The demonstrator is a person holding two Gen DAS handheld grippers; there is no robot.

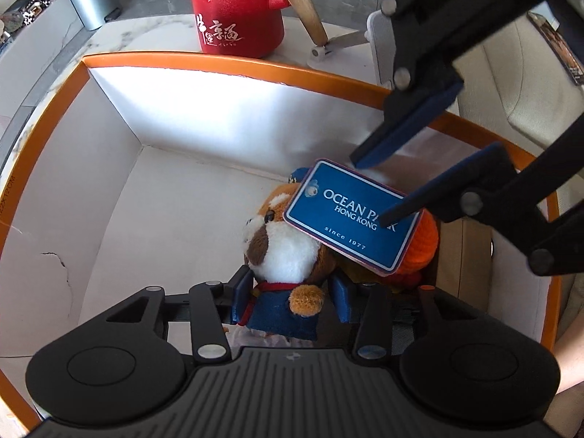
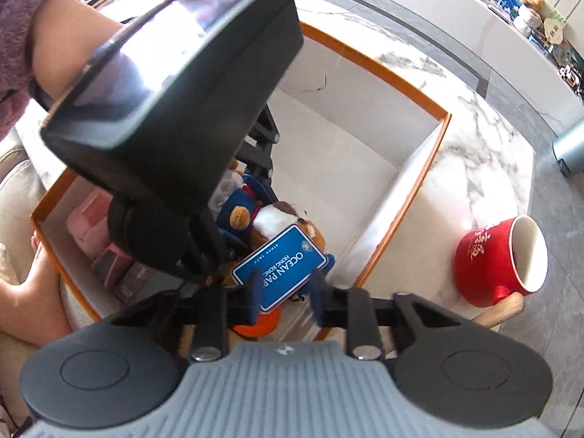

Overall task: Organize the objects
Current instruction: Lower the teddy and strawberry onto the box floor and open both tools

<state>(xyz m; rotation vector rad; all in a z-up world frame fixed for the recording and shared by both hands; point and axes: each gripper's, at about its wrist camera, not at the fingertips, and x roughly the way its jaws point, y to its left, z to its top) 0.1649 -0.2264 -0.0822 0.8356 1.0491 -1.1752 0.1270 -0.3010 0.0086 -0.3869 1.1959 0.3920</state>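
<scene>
A brown-and-white plush toy [image 1: 288,252] in blue clothes lies inside a white box with an orange rim [image 1: 233,65]. My left gripper [image 1: 292,286] straddles the toy's body, jaws open, and the right pad stands clear of the toy. A blue "Ocean Park" tag [image 1: 346,215] hangs tilted above the toy's head. My right gripper [image 1: 374,189] comes in from the upper right and is shut on the tag's corner. In the right wrist view, the tag [image 2: 284,266] sits between the right gripper [image 2: 284,288] fingers, with the toy [image 2: 277,219] just beyond.
An orange knitted item [image 1: 423,244] lies under the tag. Pink and dark small boxes [image 2: 109,255] fill the box's left end. A red mug [image 2: 489,262] with a wooden handle stands on the marble table [image 2: 474,146]. A person's forearm [image 2: 65,36] and the left tool's black housing [image 2: 164,109] block the left.
</scene>
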